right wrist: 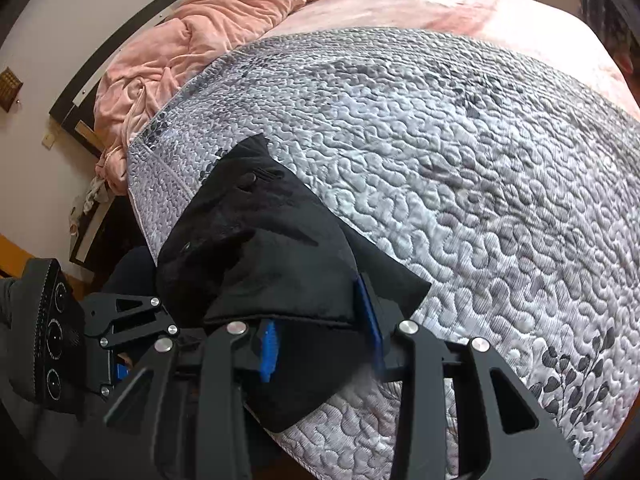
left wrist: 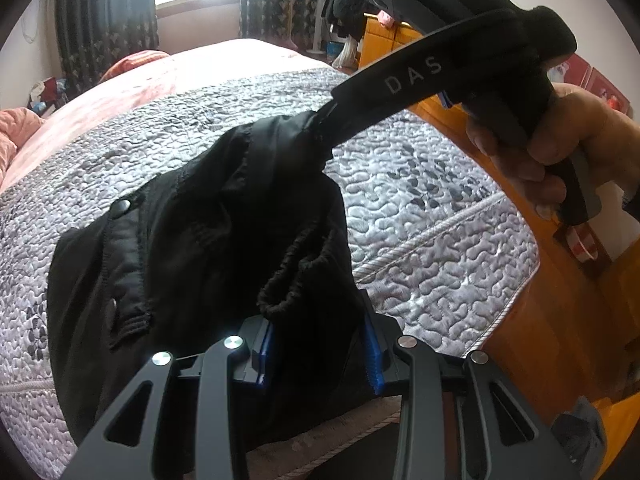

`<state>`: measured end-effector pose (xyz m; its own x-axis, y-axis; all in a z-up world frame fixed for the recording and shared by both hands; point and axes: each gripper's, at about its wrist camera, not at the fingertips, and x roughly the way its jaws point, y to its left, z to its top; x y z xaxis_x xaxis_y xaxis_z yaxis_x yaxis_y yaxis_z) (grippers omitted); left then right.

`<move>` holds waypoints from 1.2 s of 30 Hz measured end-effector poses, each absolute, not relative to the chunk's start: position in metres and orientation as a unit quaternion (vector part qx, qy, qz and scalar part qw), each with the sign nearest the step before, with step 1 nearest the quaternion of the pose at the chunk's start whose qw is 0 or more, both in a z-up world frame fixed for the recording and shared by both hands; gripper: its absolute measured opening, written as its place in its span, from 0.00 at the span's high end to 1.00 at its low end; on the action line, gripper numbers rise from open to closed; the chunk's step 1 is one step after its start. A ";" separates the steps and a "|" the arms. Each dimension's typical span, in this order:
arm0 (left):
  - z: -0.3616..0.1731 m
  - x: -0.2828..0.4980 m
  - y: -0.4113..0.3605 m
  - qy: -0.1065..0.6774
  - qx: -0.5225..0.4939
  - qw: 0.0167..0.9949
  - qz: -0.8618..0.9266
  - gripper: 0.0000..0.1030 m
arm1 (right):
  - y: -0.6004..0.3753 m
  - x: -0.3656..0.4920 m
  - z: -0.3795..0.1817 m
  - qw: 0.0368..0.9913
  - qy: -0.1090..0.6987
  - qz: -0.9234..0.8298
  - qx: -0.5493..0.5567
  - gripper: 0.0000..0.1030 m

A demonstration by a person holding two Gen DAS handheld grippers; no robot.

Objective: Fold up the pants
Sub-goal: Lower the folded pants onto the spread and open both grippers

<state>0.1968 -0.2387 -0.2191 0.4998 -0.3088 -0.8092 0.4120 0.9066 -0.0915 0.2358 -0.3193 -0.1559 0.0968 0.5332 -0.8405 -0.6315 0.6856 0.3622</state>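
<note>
Blue-padded fingers of the left gripper (left wrist: pixel 320 356) pinch the bunched black fabric pants (left wrist: pixel 192 248) at lower centre; the right gripper (right wrist: pixel 320 344) likewise clamps them above the grey quilted bedspread (right wrist: pixel 460 168). Best to pull both grips apart evenly, then lower flat.

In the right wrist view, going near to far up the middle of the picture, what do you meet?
Right claw gripping the black pants → grey quilted bedspread → pink sheet. The crumpled pink blanket lies off to the far left.
</note>
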 end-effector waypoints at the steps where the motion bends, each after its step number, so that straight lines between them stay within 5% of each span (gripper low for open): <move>1: -0.220 0.197 -0.239 0.457 0.058 0.863 -0.209 0.65 | -0.320 0.236 -0.158 0.739 0.546 0.392 -0.044 0.66; 11: -0.238 0.203 -0.247 0.477 0.079 0.849 -0.213 0.65 | -0.332 0.235 -0.179 0.746 0.563 0.356 -0.032 0.65; 14: -0.246 0.203 -0.252 0.494 0.090 0.835 -0.225 0.56 | -0.342 0.231 -0.189 0.752 0.578 0.314 -0.020 0.54; 22: -0.216 0.187 -0.201 0.481 -0.011 0.833 -0.272 0.22 | -0.396 0.208 -0.186 0.783 0.568 0.232 0.106 0.49; 29: -0.198 0.190 -0.095 0.453 -0.112 0.867 -0.173 0.13 | -0.368 0.214 -0.166 0.786 0.514 0.278 0.201 0.49; 36: -0.226 0.202 -0.033 0.493 -0.129 0.858 -0.071 0.13 | -0.361 0.234 -0.236 0.753 0.586 0.209 0.214 0.68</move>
